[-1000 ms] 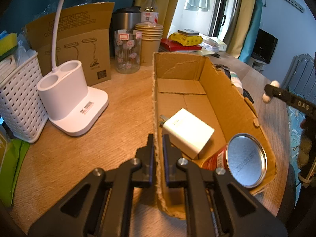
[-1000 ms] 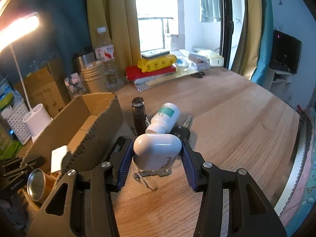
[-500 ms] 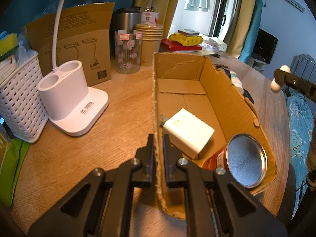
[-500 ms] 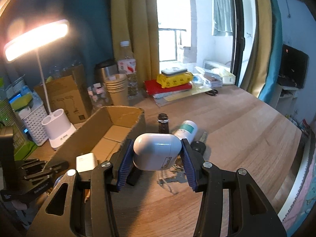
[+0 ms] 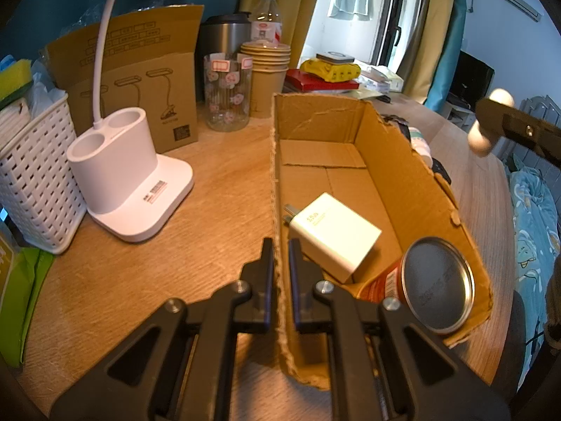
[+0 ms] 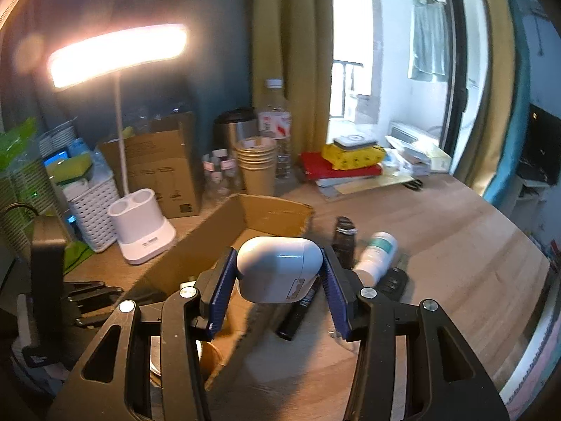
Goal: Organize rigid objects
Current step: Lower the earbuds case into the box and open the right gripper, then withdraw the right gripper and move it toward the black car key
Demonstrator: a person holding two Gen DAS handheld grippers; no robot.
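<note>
Earbud case (image 6: 279,268) is clamped in the right tongs (image 6: 278,291) above the cardboard box (image 5: 403,175); left tongs (image 5: 280,273) pinch the box's wall.

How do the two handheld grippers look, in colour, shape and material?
Both are black plastic with angular arms that have triangular cut-outs and round silver screws at the joints. The left gripper has flat fingers lined with dark blue pads. The right gripper has the same build, with ribbed blue pads on its fingers. No cables, sleeves or hands are visible.
</note>
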